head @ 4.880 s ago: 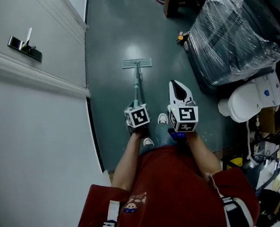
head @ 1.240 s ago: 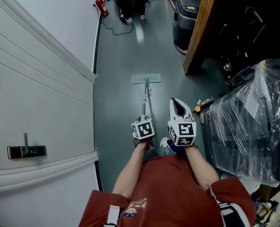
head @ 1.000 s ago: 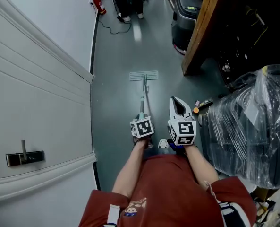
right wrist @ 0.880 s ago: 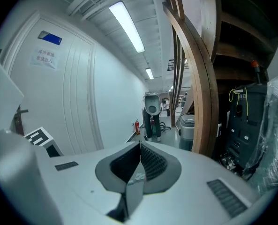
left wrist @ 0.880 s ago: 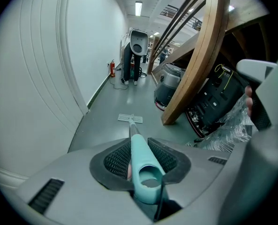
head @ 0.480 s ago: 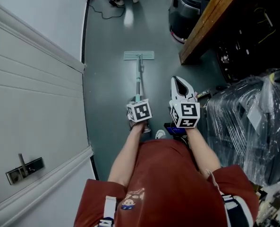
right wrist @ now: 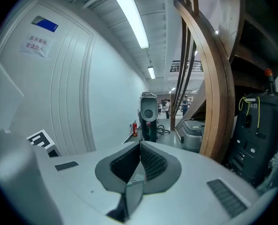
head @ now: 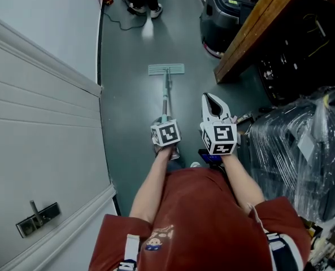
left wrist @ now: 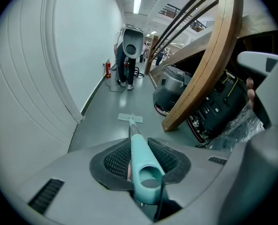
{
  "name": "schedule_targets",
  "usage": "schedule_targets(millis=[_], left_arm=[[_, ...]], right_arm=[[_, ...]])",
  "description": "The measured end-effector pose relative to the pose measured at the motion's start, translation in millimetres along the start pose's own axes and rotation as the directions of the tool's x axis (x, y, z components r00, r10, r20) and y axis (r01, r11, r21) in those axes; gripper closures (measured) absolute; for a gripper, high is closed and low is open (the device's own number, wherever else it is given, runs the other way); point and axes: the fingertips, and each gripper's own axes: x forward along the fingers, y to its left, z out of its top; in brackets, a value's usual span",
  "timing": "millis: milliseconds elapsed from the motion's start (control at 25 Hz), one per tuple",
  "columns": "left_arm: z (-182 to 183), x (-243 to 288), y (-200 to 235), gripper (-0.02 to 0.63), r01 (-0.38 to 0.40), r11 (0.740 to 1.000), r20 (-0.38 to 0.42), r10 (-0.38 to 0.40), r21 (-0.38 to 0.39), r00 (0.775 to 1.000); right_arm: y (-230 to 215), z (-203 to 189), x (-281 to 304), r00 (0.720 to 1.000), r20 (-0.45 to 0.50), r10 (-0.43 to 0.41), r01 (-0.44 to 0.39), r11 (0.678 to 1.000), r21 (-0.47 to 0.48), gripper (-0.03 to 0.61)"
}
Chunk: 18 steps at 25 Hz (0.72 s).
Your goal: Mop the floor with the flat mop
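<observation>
A white panelled wall lines the left side. The left claw is clamped on the teal handle end of the flat mop. The mop's shaft runs forward from the claw to its head, which lies flat on the grey floor. The right claw, jaws together and empty, hangs beside the shaft without touching it.

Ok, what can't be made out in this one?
The mop head: face down in the head view, so its pad's state is hidden.
The left gripper: in the head view its marker cube covers its hold on the mop handle.
The wall notice: print too small to read in the right gripper view.
The plastic-wrapped bundle: cut off by the head view's right edge; wrap hides the contents.
</observation>
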Motion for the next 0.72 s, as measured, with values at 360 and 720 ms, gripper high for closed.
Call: schedule_targets(millis=[360,720], left_arm=[[9.8,7.0,1.4,0.489,0.000,1.000,0.005,0.000,-0.005,1.000],[-12.5,-1.4,-10.4,0.489,-0.002,1.000,-0.008,0.002,-0.007,1.000]], right_arm=[[-2.7,2.7,1.2,1.000,-0.006,-0.022,0.022,1.000,0.001,0.560],[-10.8,1.6,-20.1,1.000,0.009,-0.023,0.023,1.000,-0.003,0.560]])
